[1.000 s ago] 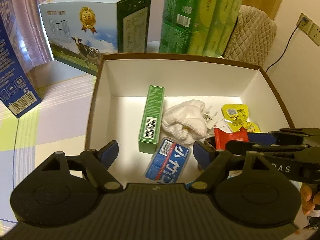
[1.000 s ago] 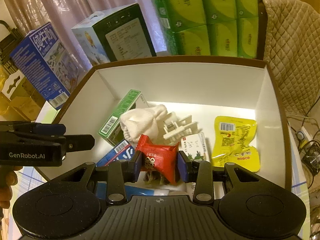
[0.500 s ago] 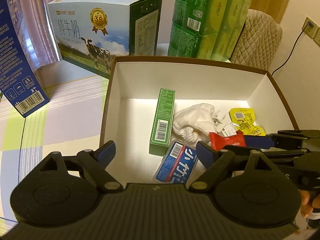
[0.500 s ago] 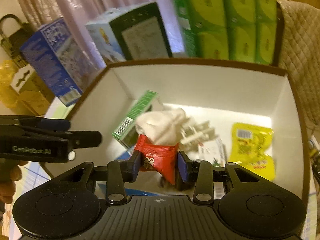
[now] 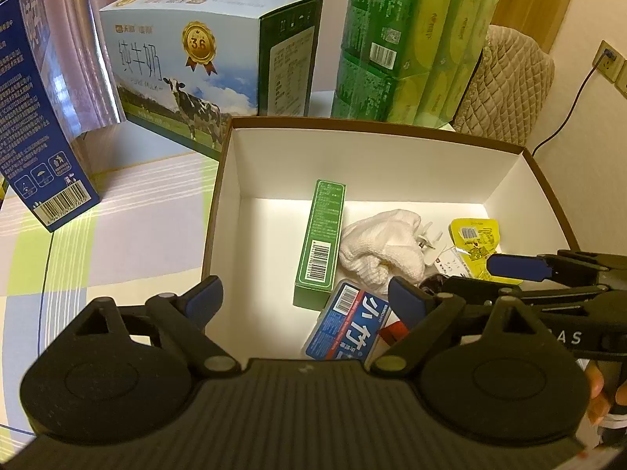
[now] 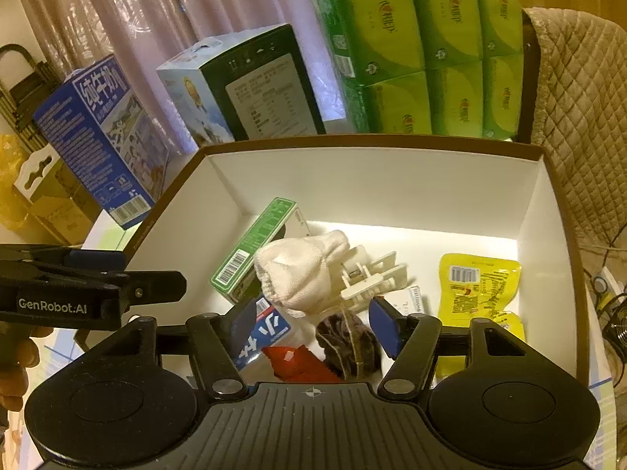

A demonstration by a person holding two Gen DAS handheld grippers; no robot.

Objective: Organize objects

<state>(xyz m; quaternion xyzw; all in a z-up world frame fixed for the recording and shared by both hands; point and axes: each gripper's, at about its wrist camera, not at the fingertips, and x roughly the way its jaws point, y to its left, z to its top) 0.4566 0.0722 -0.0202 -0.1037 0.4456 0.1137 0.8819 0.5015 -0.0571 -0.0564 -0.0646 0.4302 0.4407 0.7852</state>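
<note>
A white box with a brown rim holds a long green carton, a white sock, a blue packet, a yellow pouch, a white clip and a dark bundle. A red snack packet lies in the box below my right gripper, which is open. My left gripper is open over the box's near left edge, holding nothing.
Behind the box stand a milk carton with a cow picture, a blue carton and stacked green tissue packs. A quilted chair back is at the right. The tablecloth is checked.
My right gripper has opened and let go of the red snack packet, which has dropped into the box. Both grippers have pulled back a little from the box.
</note>
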